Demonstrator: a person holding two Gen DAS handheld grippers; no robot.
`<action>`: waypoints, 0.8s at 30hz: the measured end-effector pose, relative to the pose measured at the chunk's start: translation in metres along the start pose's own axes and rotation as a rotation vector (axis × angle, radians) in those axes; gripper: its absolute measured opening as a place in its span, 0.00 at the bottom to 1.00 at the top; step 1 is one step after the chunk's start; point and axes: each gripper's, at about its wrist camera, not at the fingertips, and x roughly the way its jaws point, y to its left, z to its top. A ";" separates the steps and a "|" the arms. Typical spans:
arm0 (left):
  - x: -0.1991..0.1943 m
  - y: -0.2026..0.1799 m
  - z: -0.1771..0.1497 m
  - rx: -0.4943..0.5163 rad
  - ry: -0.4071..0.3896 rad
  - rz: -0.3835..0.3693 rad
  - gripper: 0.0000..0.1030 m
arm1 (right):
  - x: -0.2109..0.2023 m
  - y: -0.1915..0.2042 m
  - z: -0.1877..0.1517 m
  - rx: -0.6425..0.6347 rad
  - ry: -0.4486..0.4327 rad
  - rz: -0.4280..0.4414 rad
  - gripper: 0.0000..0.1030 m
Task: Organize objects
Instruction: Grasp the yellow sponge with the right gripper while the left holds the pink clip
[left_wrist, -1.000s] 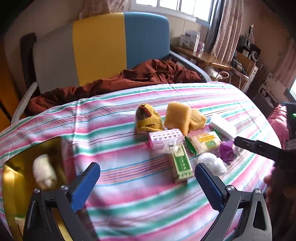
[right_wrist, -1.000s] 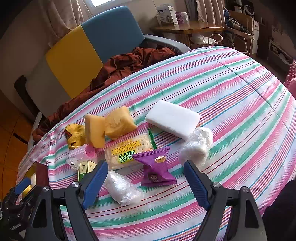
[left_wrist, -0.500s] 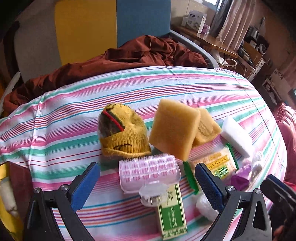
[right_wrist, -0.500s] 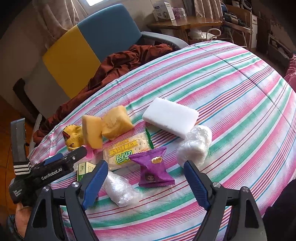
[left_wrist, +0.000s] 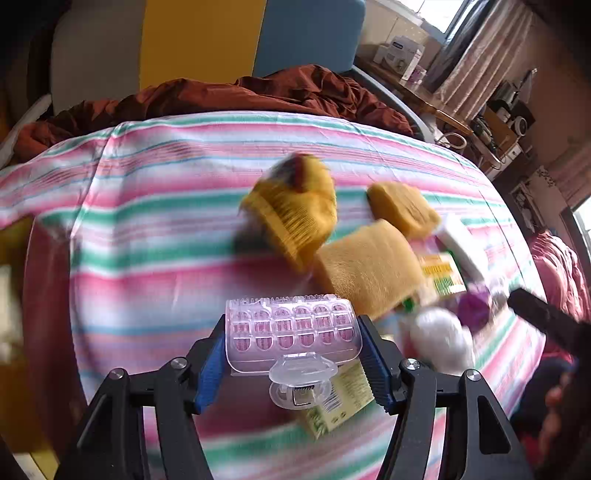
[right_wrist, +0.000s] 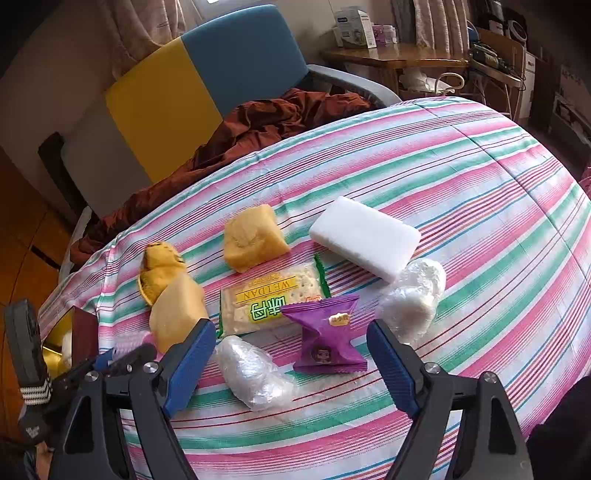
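My left gripper (left_wrist: 293, 363) is shut on a clear pink plastic case (left_wrist: 291, 336), held above the striped cloth; it also shows in the right wrist view (right_wrist: 110, 360). Beyond it lie a yellow knit sock (left_wrist: 295, 214), two yellow sponges (left_wrist: 369, 273) and a green box (left_wrist: 340, 402). My right gripper (right_wrist: 291, 365) is open and empty, hovering over a purple snack packet (right_wrist: 327, 338) and a plastic-wrapped white lump (right_wrist: 251, 373). A cracker pack (right_wrist: 271, 299), a white block (right_wrist: 364, 238) and a second wrapped lump (right_wrist: 412, 299) lie further on.
The round table carries a pink-and-green striped cloth (right_wrist: 461, 177). A gold tray (right_wrist: 61, 332) sits at its left edge. A yellow-and-blue chair (right_wrist: 207, 81) with a brown blanket (right_wrist: 258, 125) stands behind. A wooden desk (right_wrist: 395, 59) is at the far right.
My left gripper moved onto the pink case, shut on it and lifted it; the left view is blurred with motion. One sponge tipped over. My right gripper stayed open and nearly still.
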 end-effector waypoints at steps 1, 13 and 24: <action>-0.005 -0.001 -0.011 0.008 -0.001 -0.003 0.64 | 0.000 0.003 -0.001 -0.011 0.002 0.011 0.83; -0.042 -0.005 -0.089 0.026 -0.025 -0.051 0.64 | 0.014 0.086 -0.029 -0.287 0.126 0.284 0.83; -0.044 -0.007 -0.099 0.067 -0.069 -0.035 0.64 | 0.076 0.132 -0.064 -0.354 0.365 0.302 0.62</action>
